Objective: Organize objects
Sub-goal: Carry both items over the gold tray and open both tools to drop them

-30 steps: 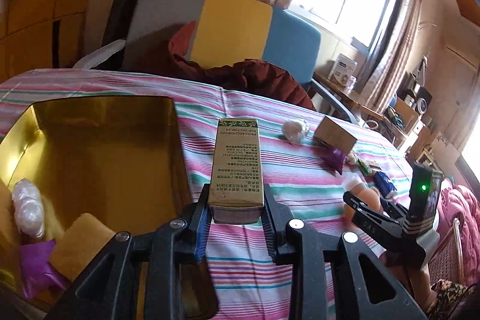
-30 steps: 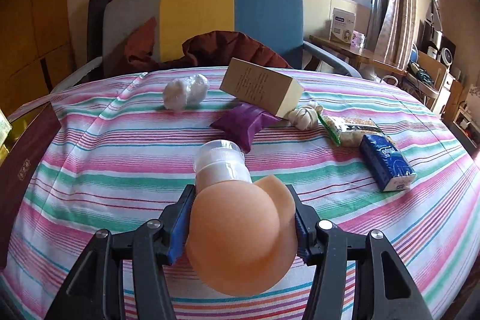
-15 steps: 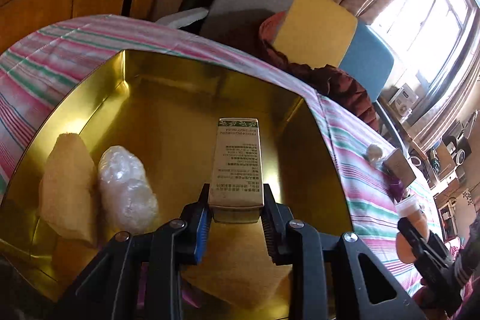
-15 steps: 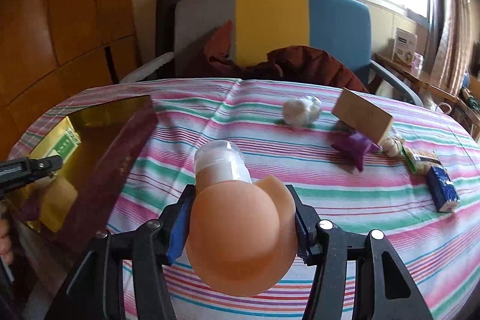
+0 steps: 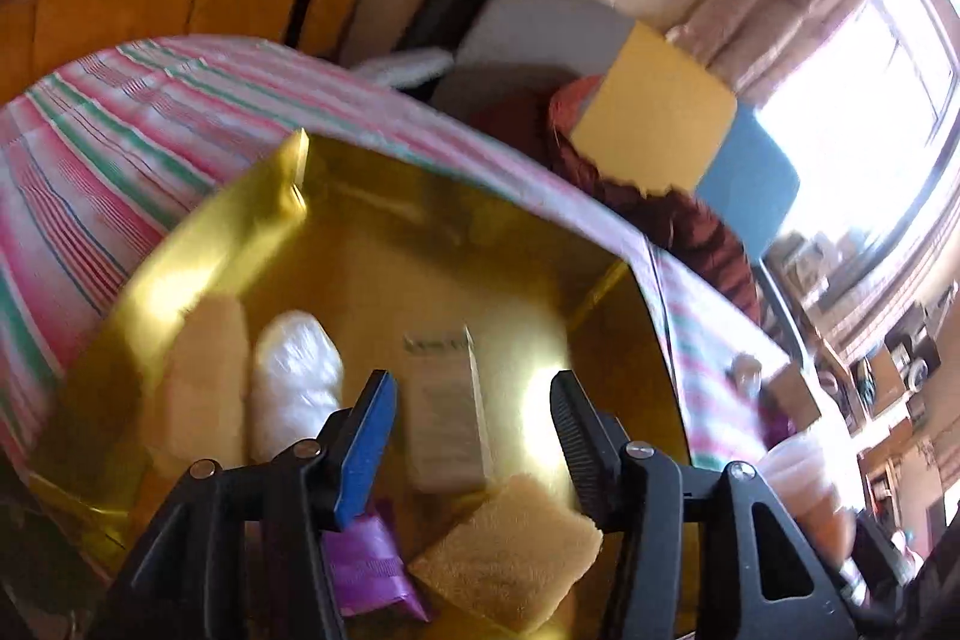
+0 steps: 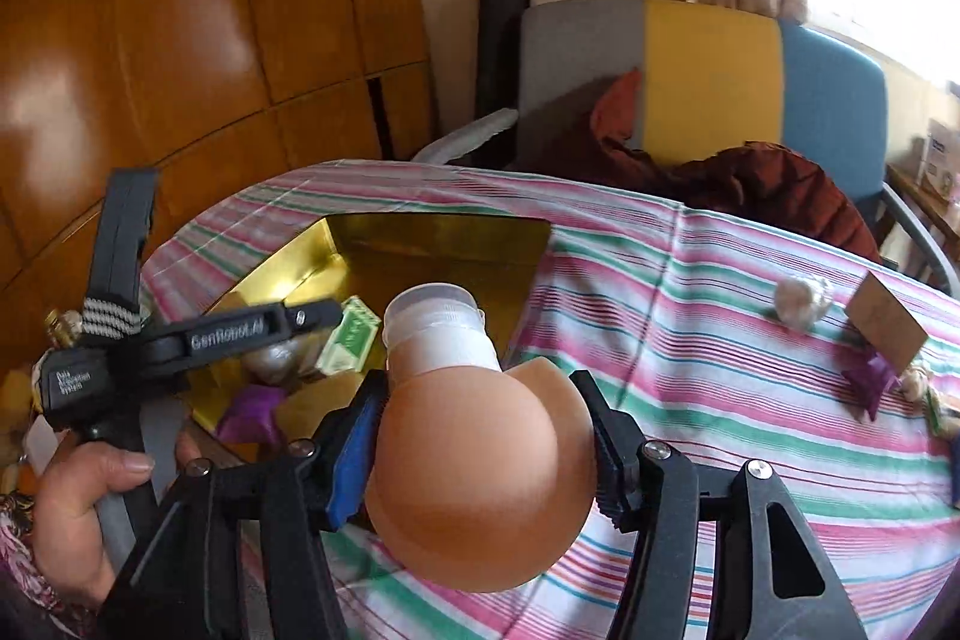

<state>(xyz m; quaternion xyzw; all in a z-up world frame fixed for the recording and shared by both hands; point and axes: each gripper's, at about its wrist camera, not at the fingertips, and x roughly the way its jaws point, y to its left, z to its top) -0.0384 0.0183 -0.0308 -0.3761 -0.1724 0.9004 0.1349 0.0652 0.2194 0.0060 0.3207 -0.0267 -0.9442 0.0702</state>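
My left gripper (image 5: 474, 436) is open over the gold box (image 5: 252, 232). The green and white carton (image 5: 447, 412) lies loose on the box floor between the jaws. Beside it lie a white wrapped bundle (image 5: 297, 376), yellow sponges (image 5: 510, 556) and a purple packet (image 5: 366, 568). My right gripper (image 6: 480, 454) is shut on a round peach bottle with a white cap (image 6: 474, 466), held above the striped cloth just right of the gold box (image 6: 444, 244). The left gripper (image 6: 240, 334) also shows in the right wrist view, over the box.
On the striped tablecloth (image 6: 690, 340) at the right lie a white bundle (image 6: 801, 301), a tan carton (image 6: 888, 325) and a purple packet (image 6: 870, 379). A grey, yellow and blue chair (image 6: 708, 64) with dark red cloth stands behind. Wood panelling is at the left.
My left gripper opened and let the carton go into the gold box. My right gripper carried the peach bottle left, closer to the box.
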